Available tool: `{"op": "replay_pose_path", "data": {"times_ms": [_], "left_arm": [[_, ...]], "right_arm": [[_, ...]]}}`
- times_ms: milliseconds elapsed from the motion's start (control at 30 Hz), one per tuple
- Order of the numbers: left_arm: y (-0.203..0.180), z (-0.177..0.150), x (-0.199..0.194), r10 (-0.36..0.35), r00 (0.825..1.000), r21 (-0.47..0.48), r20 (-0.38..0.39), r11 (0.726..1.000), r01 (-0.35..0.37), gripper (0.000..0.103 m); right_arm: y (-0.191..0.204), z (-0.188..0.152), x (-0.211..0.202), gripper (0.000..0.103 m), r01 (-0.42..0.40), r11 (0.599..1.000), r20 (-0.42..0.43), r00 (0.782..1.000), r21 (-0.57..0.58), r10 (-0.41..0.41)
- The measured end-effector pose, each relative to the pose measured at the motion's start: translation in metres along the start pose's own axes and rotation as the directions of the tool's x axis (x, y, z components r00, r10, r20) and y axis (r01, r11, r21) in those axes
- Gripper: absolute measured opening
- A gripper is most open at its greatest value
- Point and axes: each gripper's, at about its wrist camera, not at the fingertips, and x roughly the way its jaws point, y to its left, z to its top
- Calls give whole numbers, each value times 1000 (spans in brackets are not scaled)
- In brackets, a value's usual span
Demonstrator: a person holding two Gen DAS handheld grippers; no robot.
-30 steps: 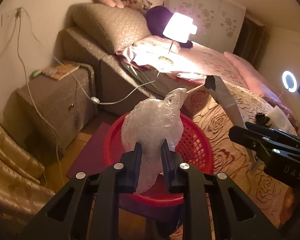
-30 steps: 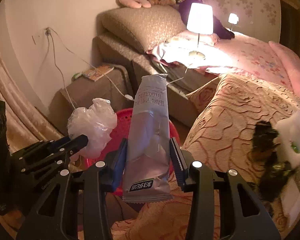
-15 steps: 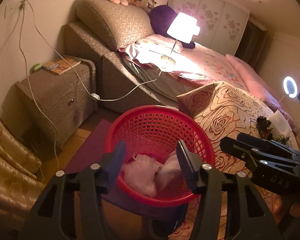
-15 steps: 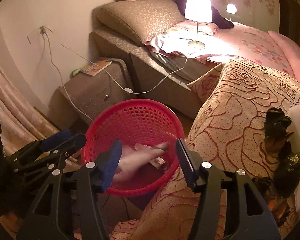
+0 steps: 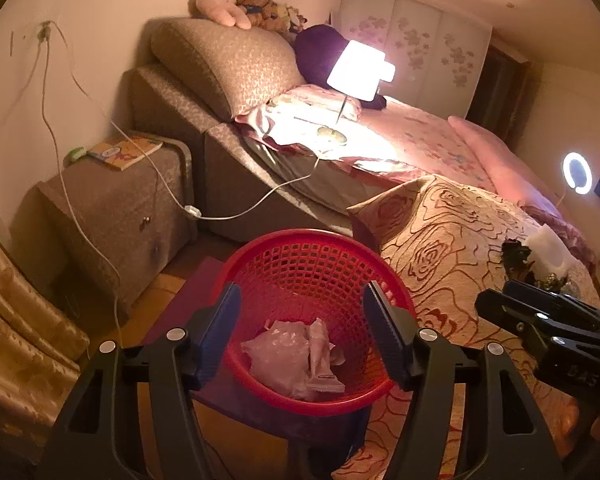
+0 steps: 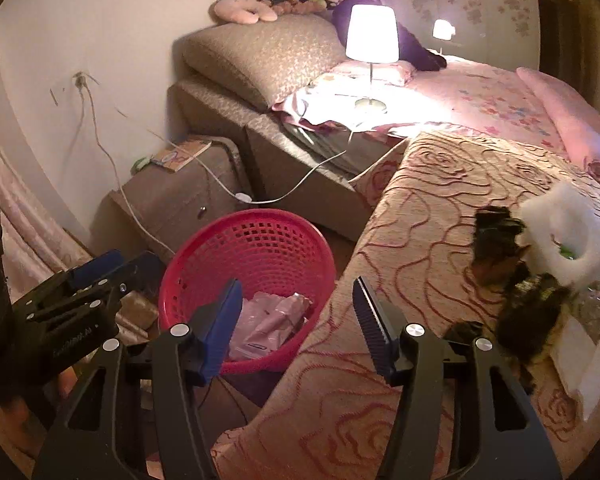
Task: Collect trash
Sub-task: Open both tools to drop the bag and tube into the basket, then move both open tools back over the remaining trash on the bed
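Both pieces of trash have left the grippers since a second ago: the crumpled plastic bag (image 5: 276, 350) and the flattened tube (image 5: 320, 360) are now lying in the red mesh basket (image 5: 312, 240). The left gripper (image 5: 300, 316) is hanging directly above them, its jaws opening with nothing between them, so the drop lands inside the rim. The tube is lying beside the bag, its long axis running toward that gripper, crimped flat end nearest. The right gripper (image 6: 298, 312) is standing open and empty over the basket's edge and the rose-patterned bedspread (image 6: 440, 208); more litter, dark scraps (image 6: 496, 232) and white foam (image 6: 560, 236), is waiting to its right.
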Motion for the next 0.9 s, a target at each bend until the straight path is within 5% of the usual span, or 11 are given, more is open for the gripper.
{"op": "replay_pose_path", "data": {"times_ms": [400, 900], "left_arm": [[-31, -2, -18, -44, 999, 64, 25, 997, 42, 66], [-72, -14, -23, -111, 994, 138, 7, 984, 109, 67]], "right_arm": [[-37, -9, -53, 67, 51, 997, 86, 995, 59, -56], [-118, -46, -107, 68, 215, 962, 115, 965, 168, -235]]}}
